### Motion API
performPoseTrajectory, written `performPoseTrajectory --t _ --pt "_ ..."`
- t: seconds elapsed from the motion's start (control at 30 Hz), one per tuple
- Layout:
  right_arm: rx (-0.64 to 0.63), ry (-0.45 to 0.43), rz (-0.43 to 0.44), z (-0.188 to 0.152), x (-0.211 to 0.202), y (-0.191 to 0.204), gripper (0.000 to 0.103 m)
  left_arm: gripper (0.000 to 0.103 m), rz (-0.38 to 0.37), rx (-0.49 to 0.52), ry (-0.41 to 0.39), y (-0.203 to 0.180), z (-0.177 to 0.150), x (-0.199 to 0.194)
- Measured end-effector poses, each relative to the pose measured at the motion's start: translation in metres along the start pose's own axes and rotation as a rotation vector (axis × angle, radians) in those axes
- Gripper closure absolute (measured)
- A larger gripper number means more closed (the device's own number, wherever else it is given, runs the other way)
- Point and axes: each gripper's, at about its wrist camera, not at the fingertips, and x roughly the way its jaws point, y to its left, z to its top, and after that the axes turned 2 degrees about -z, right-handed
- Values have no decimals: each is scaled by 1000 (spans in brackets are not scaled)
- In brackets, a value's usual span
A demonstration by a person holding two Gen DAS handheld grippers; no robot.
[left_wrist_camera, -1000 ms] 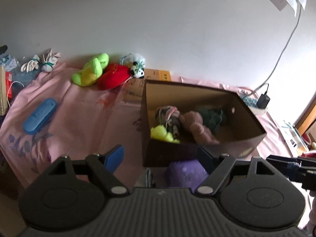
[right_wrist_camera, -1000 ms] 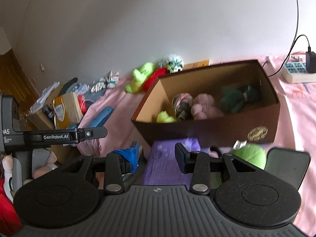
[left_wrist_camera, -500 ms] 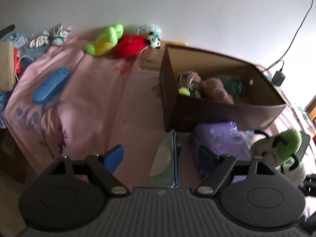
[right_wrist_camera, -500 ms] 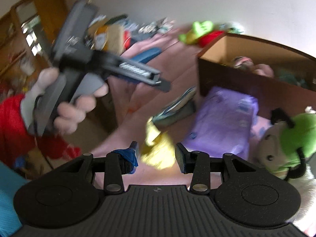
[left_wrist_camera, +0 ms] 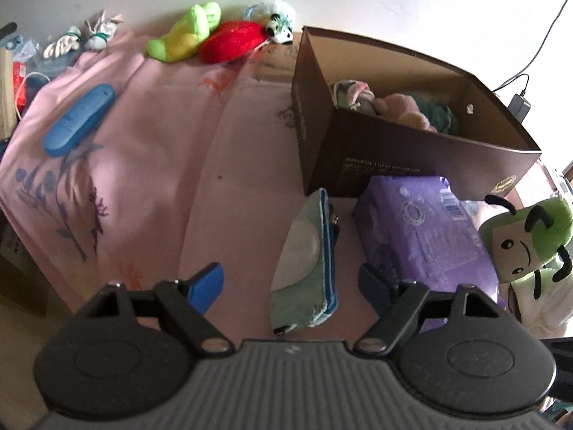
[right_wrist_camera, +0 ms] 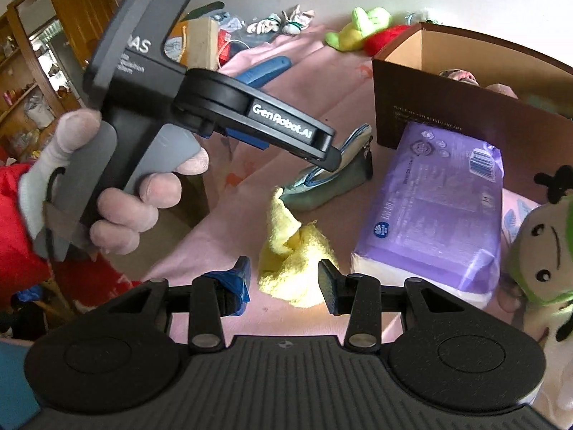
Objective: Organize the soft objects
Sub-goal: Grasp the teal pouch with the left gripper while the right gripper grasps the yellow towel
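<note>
My left gripper [left_wrist_camera: 290, 286] is open and hangs low over a pale green zip pouch [left_wrist_camera: 304, 251] that lies on the pink bedsheet [left_wrist_camera: 150, 165] between its fingers. In the right wrist view a hand [right_wrist_camera: 143, 193] holds that left gripper [right_wrist_camera: 322, 154] above the pouch [right_wrist_camera: 333, 175]. My right gripper [right_wrist_camera: 284, 283] is open around a crumpled yellow cloth [right_wrist_camera: 290, 258] on the sheet; the pads do not press on it. A brown cardboard box [left_wrist_camera: 358, 150] behind holds several soft toys [left_wrist_camera: 397, 107].
A purple tissue pack [left_wrist_camera: 426, 229] lies against the box front, and a green plush [left_wrist_camera: 526, 236] sits to its right. By the far wall lie a lime plush [left_wrist_camera: 182, 34] and a red plush [left_wrist_camera: 232, 41]. A blue case [left_wrist_camera: 78, 120] lies at the left.
My left gripper has sunk and tipped down over the green pouch. My right gripper has swung left and down from the box to the yellow cloth, bringing the hand with the left gripper into its view.
</note>
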Motion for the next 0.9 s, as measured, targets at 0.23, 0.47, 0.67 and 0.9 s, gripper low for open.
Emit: performPoseTrajectory --t 0.23,0.47,0.67,0.9 --pt "-40 -12 -71 -3 23 3 77 10 7 52 11 -6 1 19" --pt "-75 -10 -94 -2 34 8 73 10 29 103 43 -8 1 39" --pt "-94 -9 -91 0 40 10 70 10 36 80 85 -2 3 59" --pt "-163 -6 -113 -4 47 20 63 32 38 95 89 -4 3 66"
